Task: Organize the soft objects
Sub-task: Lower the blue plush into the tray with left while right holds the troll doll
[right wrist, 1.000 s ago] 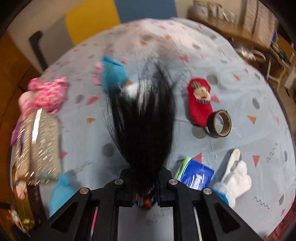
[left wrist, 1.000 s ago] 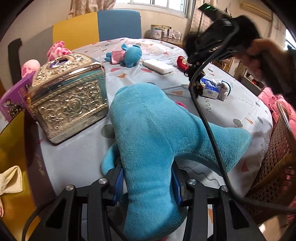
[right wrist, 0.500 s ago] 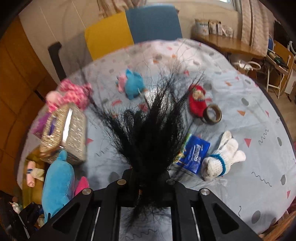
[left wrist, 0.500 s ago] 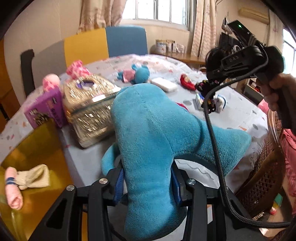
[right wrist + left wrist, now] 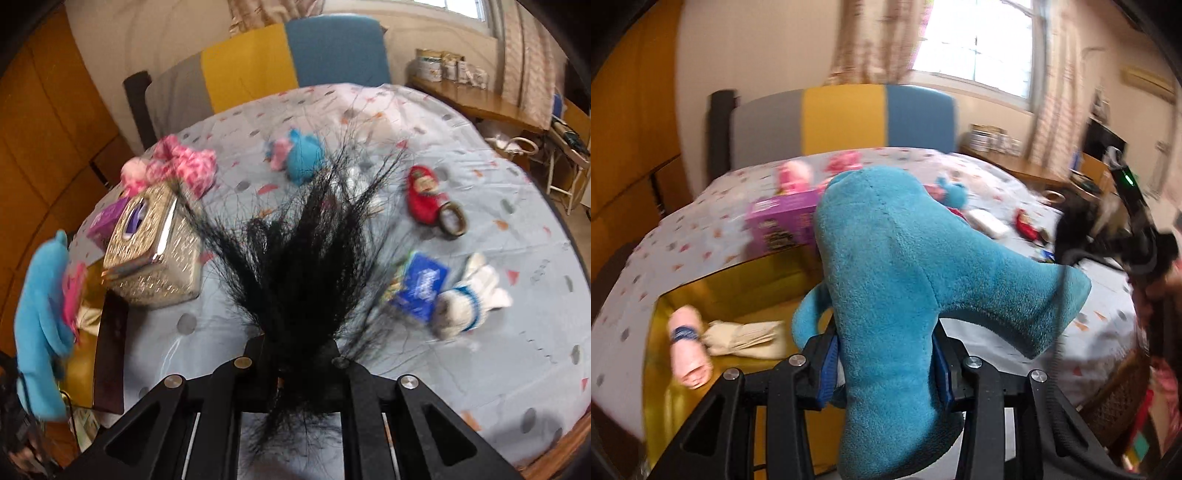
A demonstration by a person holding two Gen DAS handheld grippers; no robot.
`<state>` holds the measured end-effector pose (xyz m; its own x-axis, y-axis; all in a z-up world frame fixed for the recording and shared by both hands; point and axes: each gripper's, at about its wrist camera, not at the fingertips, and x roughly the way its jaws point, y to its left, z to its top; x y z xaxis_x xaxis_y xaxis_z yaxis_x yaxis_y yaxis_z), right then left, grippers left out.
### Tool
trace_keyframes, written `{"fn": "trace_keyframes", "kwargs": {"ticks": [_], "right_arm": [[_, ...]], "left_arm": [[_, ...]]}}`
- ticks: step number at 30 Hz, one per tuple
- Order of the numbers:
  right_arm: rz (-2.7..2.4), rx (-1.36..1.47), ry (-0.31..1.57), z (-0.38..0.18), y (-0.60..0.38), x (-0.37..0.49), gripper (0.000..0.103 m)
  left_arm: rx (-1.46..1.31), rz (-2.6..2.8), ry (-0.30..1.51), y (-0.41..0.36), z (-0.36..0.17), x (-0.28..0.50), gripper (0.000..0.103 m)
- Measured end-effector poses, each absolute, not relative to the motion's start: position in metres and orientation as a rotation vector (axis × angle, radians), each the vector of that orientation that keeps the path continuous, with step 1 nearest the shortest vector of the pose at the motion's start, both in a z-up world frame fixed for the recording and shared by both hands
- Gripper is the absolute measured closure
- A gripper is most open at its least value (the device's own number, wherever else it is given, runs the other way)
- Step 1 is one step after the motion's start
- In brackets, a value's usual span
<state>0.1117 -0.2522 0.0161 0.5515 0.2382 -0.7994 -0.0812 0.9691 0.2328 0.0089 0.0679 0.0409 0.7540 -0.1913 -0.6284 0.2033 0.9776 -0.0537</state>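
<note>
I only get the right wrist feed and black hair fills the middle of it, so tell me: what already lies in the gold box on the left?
Observer: A rolled pink sock and a cream cloth lie in the gold box.
Operator: How is the blue plush held?
Observer: The left hand-held gripper pinches the blue plush toy at its narrow lower part.
Operator: Is it over the box?
Observer: Its rounded end hangs above the box's right part.
</note>
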Motion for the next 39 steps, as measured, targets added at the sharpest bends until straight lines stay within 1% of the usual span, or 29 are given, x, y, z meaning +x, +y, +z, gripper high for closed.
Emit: {"fn": "trace_keyframes", "kwargs": {"ticks": [5,7,13,17,22,24,25,26,29,31,33,35,36,39], "right_arm": [[0.251,0.124,1.022,-0.006,-0.215,0.119,0.094],[0.254,0.063,1.028,-0.010,-0.200,0.123,0.094],[0.235,-0.019,1.082,-0.033,-0.185,0.138,0.094],[0.191,-0.021,1.104,-0.046,-0.190,0.146,0.094],[0.178,-0.033,1.122,-0.051,-0.189,0.146,0.094],[0.169,-0.027,1.137,-0.055,-0.189,0.150,0.093],[0.166,-0.021,1.147,-0.058,-0.190,0.152,0.093],[0.164,-0.012,1.156,-0.060,-0.191,0.153,0.091],[0.162,0.036,1.188,-0.064,-0.197,0.155,0.089],[0.165,0.062,1.206,-0.067,-0.199,0.157,0.085],[0.167,0.079,1.219,-0.069,-0.200,0.157,0.073],[0.173,0.096,1.233,-0.071,-0.201,0.158,0.068],[0.174,0.099,1.240,-0.073,-0.201,0.158,0.066],[0.165,0.087,1.253,-0.076,-0.201,0.159,0.064]], "left_arm": [[-0.043,-0.075,0.728,0.112,0.030,0.022,0.060],[-0.072,-0.023,0.752,0.129,0.023,0.025,0.060],[-0.220,0.092,0.832,0.176,0.002,0.055,0.060],[-0.208,0.132,0.847,0.177,-0.010,0.078,0.059],[-0.196,0.146,0.923,0.172,-0.035,0.110,0.056],[-0.188,0.140,0.937,0.169,-0.042,0.114,0.049],[-0.188,0.137,0.938,0.168,-0.044,0.115,0.043],[-0.195,0.129,0.935,0.169,-0.044,0.114,0.039],[-0.212,0.132,0.917,0.172,-0.043,0.109,0.034],[-0.216,0.134,0.908,0.173,-0.042,0.107,0.030],[-0.220,0.141,0.897,0.175,-0.039,0.104,0.028],[-0.221,0.143,0.877,0.175,-0.035,0.099,0.023],[-0.215,0.149,0.864,0.175,-0.033,0.095,0.022],[-0.195,0.168,0.826,0.174,-0.023,0.085,0.016]]}}
